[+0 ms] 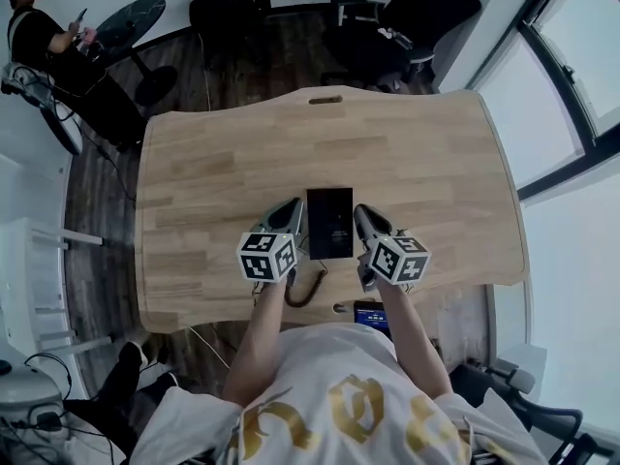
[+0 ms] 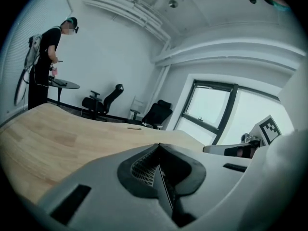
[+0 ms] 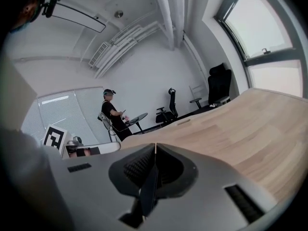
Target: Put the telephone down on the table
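While you hold both tools over the table (image 1: 223,163), the telephone (image 1: 329,223) sits between them: just off the inner, right-hand side of your left gripper (image 1: 290,208) and just off the inner, left-hand side of your right gripper (image 1: 362,213). Its long axis runs the same way both grippers point, away from you, so each tool lies alongside one of its long edges rather than facing it. Neither hand is clearly the nearer; in the head view the gaps on the two sides look about equal. Each gripper view shows its own jaws pressed together at the tips with nothing between the pads, so neither tool has hold of anything. In each of those views the telephone shows only as a thin slab seen edge-on, out to the side and level with the tool's body, not ahead of the jaws. With nothing gripping it, I judge that it rests flat on the wood and that the set-down is done — though no view shows the contact under it plainly. If you go back for it, you would have to swing a tool inward across a long edge. A coiled cable (image 1: 306,290) lies behind the left gripper, toward you, so watch it when you draw back.
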{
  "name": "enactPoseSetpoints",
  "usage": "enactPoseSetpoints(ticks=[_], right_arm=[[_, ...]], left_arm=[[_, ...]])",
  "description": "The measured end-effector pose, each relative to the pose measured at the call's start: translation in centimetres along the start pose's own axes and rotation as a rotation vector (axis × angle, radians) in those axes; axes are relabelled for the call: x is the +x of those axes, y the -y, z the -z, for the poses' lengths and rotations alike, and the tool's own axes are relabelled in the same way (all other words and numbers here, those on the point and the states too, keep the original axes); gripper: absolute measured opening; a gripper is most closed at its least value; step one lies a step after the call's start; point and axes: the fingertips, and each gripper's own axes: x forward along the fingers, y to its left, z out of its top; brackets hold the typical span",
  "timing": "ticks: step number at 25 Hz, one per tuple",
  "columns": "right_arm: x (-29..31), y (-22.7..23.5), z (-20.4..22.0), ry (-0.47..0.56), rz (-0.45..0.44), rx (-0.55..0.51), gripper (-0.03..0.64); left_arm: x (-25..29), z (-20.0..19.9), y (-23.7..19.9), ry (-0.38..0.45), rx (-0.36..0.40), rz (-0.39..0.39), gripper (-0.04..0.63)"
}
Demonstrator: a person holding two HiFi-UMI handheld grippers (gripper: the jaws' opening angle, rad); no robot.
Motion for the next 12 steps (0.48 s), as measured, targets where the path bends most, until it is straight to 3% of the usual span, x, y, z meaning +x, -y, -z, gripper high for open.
enactPoseSetpoints(ticks=[6,12], right_arm=[[-2.6,-2.1,-0.8,0.059,0.009,-0.089,0.017],[-5.1,-4.5,-2.6,0.134,0.015,-0.201,0.017]], left_arm=[[-2.6,-1.6,1.6,0.077,-0.024,0.019,0.009],[-4.9,-4.8,5.0,0.180,0.007,0.075,0.009]])
